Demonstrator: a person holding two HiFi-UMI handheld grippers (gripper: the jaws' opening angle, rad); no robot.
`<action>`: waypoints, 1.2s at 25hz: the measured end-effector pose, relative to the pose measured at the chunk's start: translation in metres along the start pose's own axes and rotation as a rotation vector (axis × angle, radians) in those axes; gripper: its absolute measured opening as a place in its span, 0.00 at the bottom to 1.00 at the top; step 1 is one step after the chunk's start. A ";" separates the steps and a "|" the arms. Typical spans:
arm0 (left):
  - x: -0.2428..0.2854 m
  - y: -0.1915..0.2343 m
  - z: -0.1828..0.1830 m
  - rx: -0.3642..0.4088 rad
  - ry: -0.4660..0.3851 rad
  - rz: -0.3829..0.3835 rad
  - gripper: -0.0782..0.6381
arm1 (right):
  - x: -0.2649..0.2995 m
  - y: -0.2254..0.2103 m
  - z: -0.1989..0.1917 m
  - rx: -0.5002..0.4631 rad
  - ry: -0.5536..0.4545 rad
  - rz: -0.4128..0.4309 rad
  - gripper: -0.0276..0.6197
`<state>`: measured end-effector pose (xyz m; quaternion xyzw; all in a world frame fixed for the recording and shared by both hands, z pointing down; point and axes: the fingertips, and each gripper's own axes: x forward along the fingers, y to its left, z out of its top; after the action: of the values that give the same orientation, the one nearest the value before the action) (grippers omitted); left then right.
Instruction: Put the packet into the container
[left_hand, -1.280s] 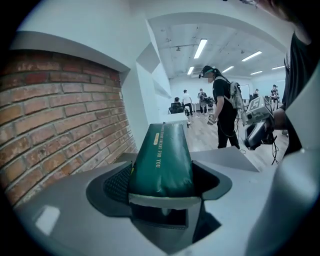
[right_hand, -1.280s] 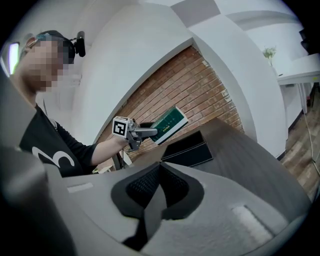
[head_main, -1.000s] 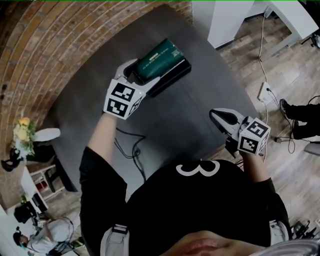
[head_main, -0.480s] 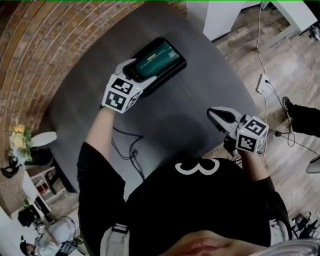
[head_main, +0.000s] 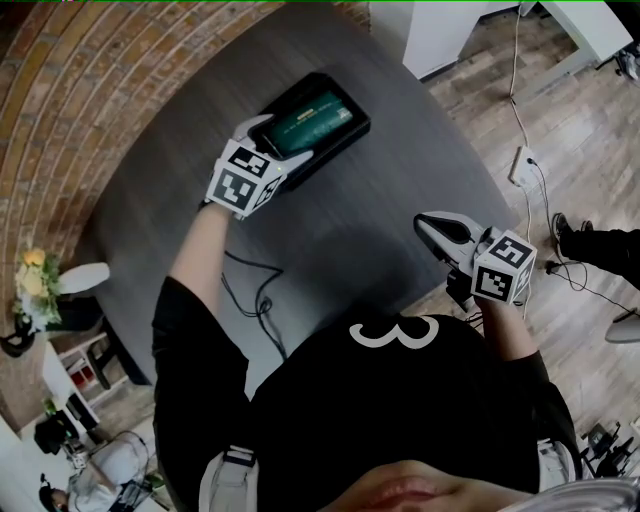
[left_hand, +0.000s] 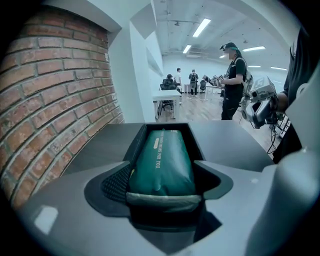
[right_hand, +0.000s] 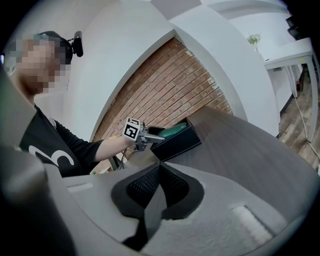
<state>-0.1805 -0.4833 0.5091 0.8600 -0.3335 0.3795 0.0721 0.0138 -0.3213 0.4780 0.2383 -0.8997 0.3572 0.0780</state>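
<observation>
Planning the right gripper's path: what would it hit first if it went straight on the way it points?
The right gripper would probably meet the black container first; depth is unclear.

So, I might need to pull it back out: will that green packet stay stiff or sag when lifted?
Probably soft: the green packet looks puffy and rounded, dented where the left gripper pinches its end. Puffed like that, likely light; its glossy skin may slip.

Black shirt (head_main: 420, 430), white numeral (head_main: 395, 335), seemingly 3
</observation>
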 end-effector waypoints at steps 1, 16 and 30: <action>0.000 0.000 0.000 -0.005 -0.004 0.000 0.69 | -0.001 0.001 0.000 -0.001 0.001 0.000 0.05; -0.068 -0.037 0.019 -0.120 -0.120 -0.012 0.62 | -0.024 0.033 0.021 -0.093 -0.051 0.026 0.05; -0.172 -0.197 0.049 -0.511 -0.508 -0.078 0.19 | -0.057 0.136 0.038 -0.252 -0.150 0.182 0.04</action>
<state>-0.1108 -0.2611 0.3792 0.8932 -0.3918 0.0551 0.2137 -0.0011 -0.2399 0.3500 0.1704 -0.9585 0.2285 0.0073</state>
